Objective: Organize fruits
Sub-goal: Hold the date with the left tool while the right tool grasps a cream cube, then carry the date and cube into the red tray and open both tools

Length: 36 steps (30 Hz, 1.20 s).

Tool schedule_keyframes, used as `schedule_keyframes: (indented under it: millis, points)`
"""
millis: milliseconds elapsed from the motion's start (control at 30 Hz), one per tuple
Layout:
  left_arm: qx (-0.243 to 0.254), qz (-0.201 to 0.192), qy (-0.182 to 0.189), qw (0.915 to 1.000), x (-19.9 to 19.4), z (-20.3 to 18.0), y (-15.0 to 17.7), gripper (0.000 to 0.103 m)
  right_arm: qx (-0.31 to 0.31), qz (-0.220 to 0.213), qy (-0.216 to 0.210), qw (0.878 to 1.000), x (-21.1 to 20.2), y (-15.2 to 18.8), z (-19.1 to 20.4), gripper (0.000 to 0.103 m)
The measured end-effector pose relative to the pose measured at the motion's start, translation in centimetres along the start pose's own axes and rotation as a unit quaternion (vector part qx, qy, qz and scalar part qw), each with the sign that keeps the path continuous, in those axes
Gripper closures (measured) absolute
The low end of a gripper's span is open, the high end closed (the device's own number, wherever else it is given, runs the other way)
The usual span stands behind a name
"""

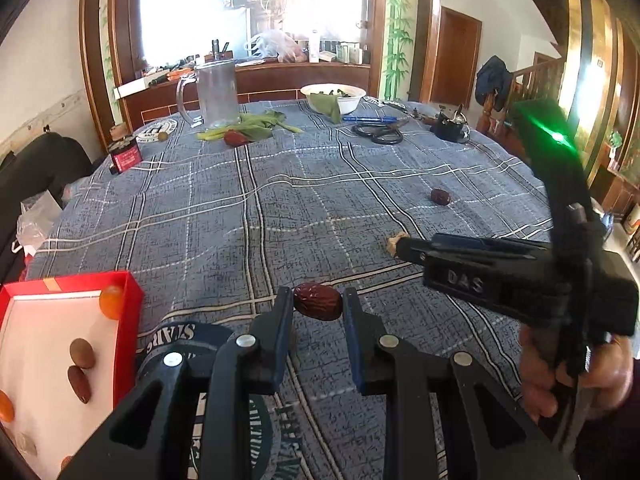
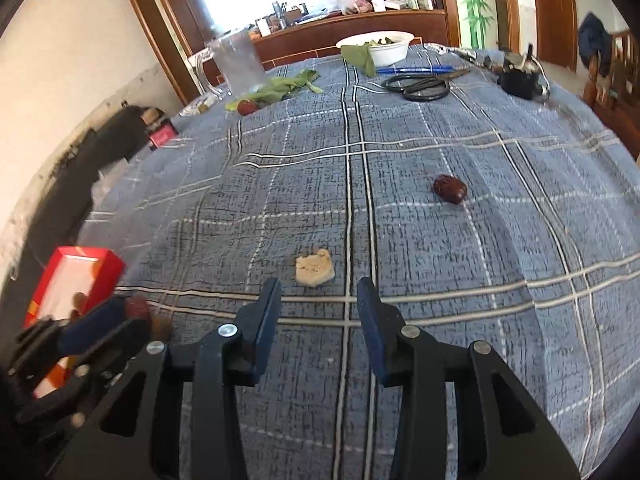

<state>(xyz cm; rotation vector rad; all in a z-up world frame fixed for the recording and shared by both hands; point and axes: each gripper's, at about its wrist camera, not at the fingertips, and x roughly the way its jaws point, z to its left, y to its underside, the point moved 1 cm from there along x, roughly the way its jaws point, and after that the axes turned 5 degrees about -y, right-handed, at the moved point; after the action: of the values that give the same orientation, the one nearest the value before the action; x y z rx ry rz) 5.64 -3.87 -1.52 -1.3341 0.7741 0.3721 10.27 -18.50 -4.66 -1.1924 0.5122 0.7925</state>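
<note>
Left gripper (image 1: 318, 306) has a date (image 1: 318, 307) between its fingertips, long axis lying across the gap, pads look to be touching both ends, though I can't tell if it's lifted off the cloth; the red box (image 1: 132, 300), already holding a few fruits, is just to its left, nothing in between. Right gripper (image 2: 318, 292) is wide open and empty, with a pale chunk (image 2: 315, 268) just ahead of its fingertips, slightly toward the left finger. A second date (image 2: 450, 189) lies further out to the right, nearer the right gripper; scissors (image 2: 418, 86), mug (image 2: 236, 66) and bowl (image 2: 376, 46) are well clear at the far edge.
</note>
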Motion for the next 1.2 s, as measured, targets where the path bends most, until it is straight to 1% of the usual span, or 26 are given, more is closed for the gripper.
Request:
schedule_keyframes:
  millis: [67, 167, 333, 467, 533, 567, 600, 667, 867, 933, 1033, 1200]
  points:
    - [-0.001, 0.002, -0.003, 1.0000, 0.1, 0.2, 0.2, 0.079, 0.001, 0.001, 0.008, 1.000, 0.5, -0.3, 0.0, 0.062]
    - [-0.008, 0.007, -0.002, 0.9999, 0.3, 0.5, 0.5, 0.079, 0.010, 0.007, 0.000, 1.000, 1.0, -0.5, -0.1, 0.062]
    - [-0.021, 0.011, -0.007, 0.9997, 0.2, 1.3, 1.1, 0.079, -0.005, 0.012, 0.006, 1.000, 1.8, -0.5, 0.5, 0.062]
    - [-0.027, 0.010, -0.014, 0.9995, -0.3, 1.6, 1.4, 0.079, -0.019, 0.005, 0.016, 1.000, 2.0, -0.5, 0.7, 0.062]
    - [-0.031, 0.008, -0.015, 0.9994, -0.7, 1.7, 1.5, 0.079, -0.016, 0.003, 0.019, 1.000, 2.0, -0.5, 0.6, 0.069]
    - [-0.032, 0.006, -0.017, 0.9993, -1.0, 1.8, 1.6, 0.079, -0.012, 0.002, 0.021, 1.000, 1.9, -0.5, 0.4, 0.076]
    - [-0.033, 0.003, -0.021, 0.9992, -1.4, 2.0, 1.6, 0.079, -0.008, 0.002, 0.017, 1.000, 1.9, -0.5, 0.2, 0.078]
    - [-0.035, -0.001, -0.025, 0.9991, -2.1, 2.3, 1.7, 0.079, -0.004, 0.001, 0.014, 1.000, 1.8, -0.5, 0.0, 0.079]
    - [-0.057, -0.008, -0.050, 0.9971, -4.9, 4.9, 2.7, 0.079, -0.009, -0.016, 0.027, 0.999, 0.6, -0.3, 0.4, 0.079]
    - [-0.066, -0.011, -0.061, 0.9959, -5.8, 6.1, 3.1, 0.079, -0.007, -0.019, 0.017, 1.000, 0.0, 0.0, 1.1, 0.079]
    - [-0.082, -0.018, -0.083, 0.9929, -7.5, 8.6, 4.0, 0.079, -0.011, -0.020, -0.007, 1.000, -0.8, 0.4, 3.1, 0.079]
    - [-0.123, -0.027, -0.137, 0.9825, -10.0, 13.9, 6.0, 0.079, -0.045, -0.017, -0.068, 0.997, -1.4, 0.8, 9.0, 0.078]
